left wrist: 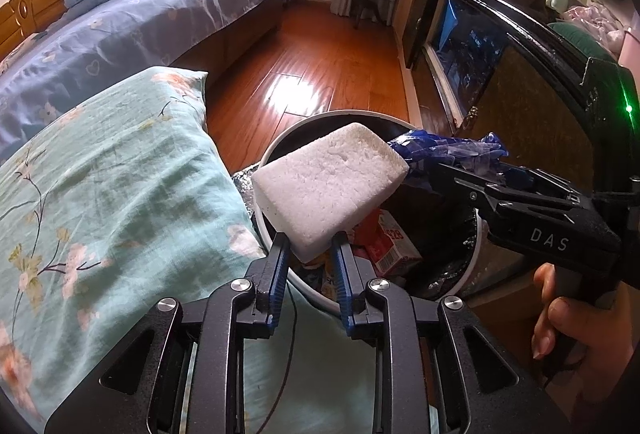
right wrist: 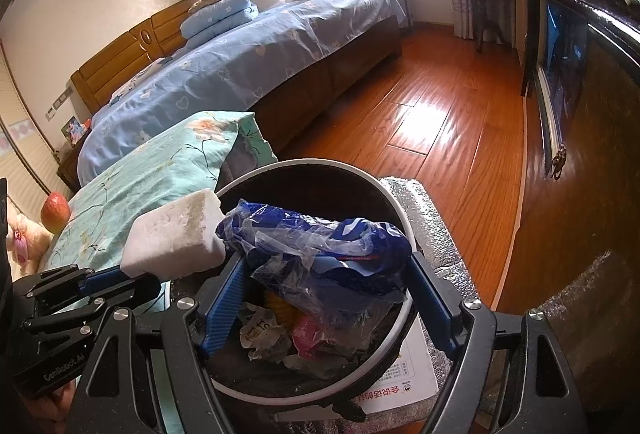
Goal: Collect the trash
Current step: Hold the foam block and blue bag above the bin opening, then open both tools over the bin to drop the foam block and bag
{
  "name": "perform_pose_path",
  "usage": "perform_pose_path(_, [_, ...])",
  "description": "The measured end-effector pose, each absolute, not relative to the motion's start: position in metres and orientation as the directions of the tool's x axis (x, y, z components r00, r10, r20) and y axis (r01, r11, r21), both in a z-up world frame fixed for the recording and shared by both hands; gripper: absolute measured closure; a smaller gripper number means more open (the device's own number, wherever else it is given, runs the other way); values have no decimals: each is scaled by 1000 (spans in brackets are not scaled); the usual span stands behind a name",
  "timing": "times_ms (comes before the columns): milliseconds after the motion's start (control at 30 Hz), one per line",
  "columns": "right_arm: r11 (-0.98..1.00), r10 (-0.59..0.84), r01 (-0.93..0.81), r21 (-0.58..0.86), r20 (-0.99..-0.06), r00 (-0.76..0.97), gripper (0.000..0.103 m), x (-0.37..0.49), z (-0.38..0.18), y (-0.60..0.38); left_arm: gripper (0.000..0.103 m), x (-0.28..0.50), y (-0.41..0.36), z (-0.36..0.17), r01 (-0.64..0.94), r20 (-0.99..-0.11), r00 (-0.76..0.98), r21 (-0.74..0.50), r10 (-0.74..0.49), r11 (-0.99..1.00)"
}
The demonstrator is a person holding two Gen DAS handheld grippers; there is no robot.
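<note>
the left gripper (left wrist: 310, 240) pinches the white foam block (left wrist: 330, 180) at frame centre, over the round white-rimmed trash bin (left wrist: 280, 150), ready to drop; the right gripper (right wrist: 324, 274), fingers wide, holds the crumpled blue plastic bag (right wrist: 320, 250) there.

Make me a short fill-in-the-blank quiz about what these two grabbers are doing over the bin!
1. The left gripper pinches a white ____ block.
2. The right gripper holds a crumpled plastic bag coloured ____.
3. Both items hang above a round trash bin with a ____ rim.
4. Beside the bin lies a floral ____.

Missing words: foam; blue; white; pillow
</note>
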State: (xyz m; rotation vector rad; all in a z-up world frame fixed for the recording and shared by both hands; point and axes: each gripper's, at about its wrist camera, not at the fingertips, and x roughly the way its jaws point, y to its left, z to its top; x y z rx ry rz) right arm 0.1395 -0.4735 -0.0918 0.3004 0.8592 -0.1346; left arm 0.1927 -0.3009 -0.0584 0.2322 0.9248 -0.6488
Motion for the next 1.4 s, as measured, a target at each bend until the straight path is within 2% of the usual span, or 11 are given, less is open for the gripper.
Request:
perform_pose_path(767, [952, -2, 236, 194, -769, 639, 22, 142, -92, -473, 80, 193, -300, -58, 611, -805, 423, -86, -416, 787])
perform_pose_path(867, [953, -3, 236, 192, -770, 638, 22, 143, -92, -472, 77, 194, -299, -57, 610, -803, 423, -89, -419, 788])
perform_pose_path(1033, [953, 7, 231, 197, -775, 632, 19, 144, -93, -472, 57, 192, -293, -52, 618, -795, 429, -87, -428, 781])
perform_pose_path(1400, [948, 20, 233, 217, -770, 637, 17, 141, -88, -467, 53, 184, -260, -41, 582, -771, 462, -109, -438, 806])
